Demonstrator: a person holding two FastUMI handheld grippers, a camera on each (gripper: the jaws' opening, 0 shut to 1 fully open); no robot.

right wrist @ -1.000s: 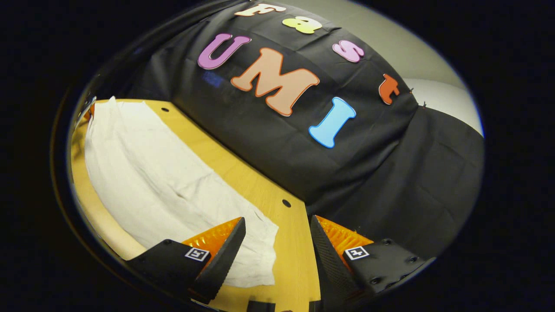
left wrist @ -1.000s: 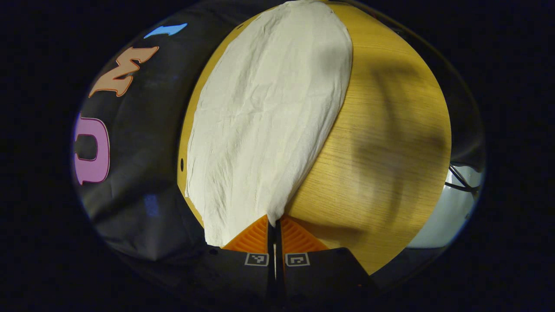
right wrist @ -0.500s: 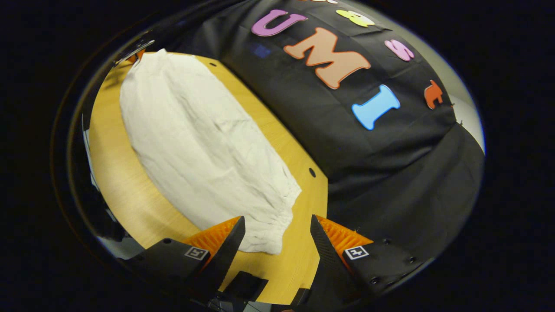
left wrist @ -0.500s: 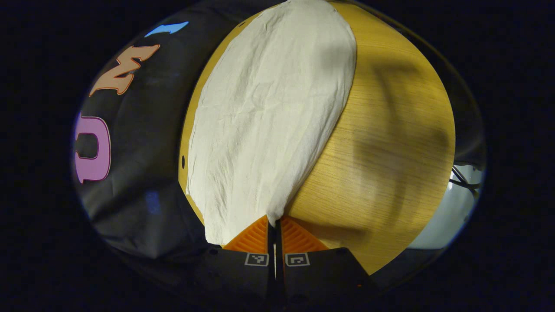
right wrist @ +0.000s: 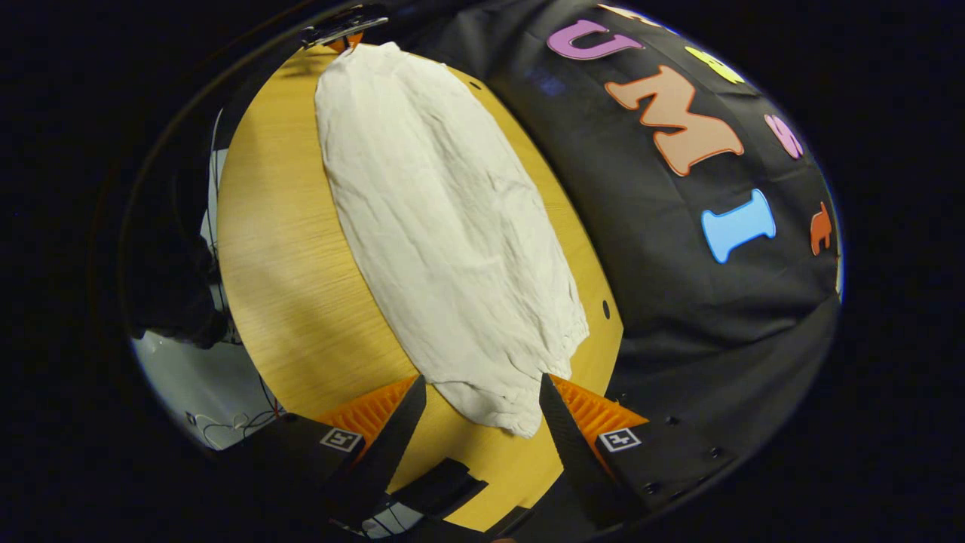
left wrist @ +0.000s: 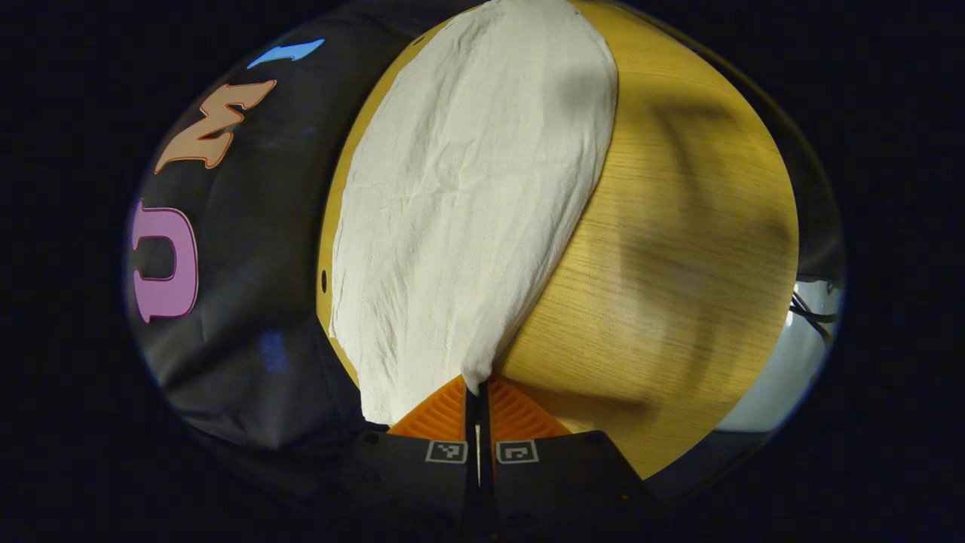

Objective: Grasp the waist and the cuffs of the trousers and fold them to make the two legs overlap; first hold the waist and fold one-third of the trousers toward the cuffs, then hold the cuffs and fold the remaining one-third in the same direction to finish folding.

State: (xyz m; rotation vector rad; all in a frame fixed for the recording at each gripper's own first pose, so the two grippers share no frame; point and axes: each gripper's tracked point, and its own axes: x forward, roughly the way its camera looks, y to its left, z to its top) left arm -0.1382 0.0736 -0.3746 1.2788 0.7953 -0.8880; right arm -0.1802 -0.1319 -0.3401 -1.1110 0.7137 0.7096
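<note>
In the left gripper view, we see the left gripper (left wrist: 477,392) with its fingers pressed together on a corner of the trousers (left wrist: 467,196), a pinch of the pale cloth running up out of the closed jaws. In the right gripper view, the right gripper (right wrist: 482,396) stands with its fingers spread wide, the gathered end of the trousers (right wrist: 445,226) lying in the gap between them with neither finger yet pressing on the cloth. From these two ends the garment stretches flat and lengthwise across the wooden table (left wrist: 678,249), close to the table edge that runs along the black cloth wall (right wrist: 678,302); it appears already doubled, one leg upon the other, though we cannot tell from these views which end is the waist. At the far end of the cloth in the right gripper view, the other gripper (right wrist: 343,26) is dimly visible. We judge the chief risk to be an incomplete grasp: should the open jaws close on the upper layer alone, the layers would separate on lifting. Uneven pull between the two ends could also drag the cloth over the near table edge.
</note>
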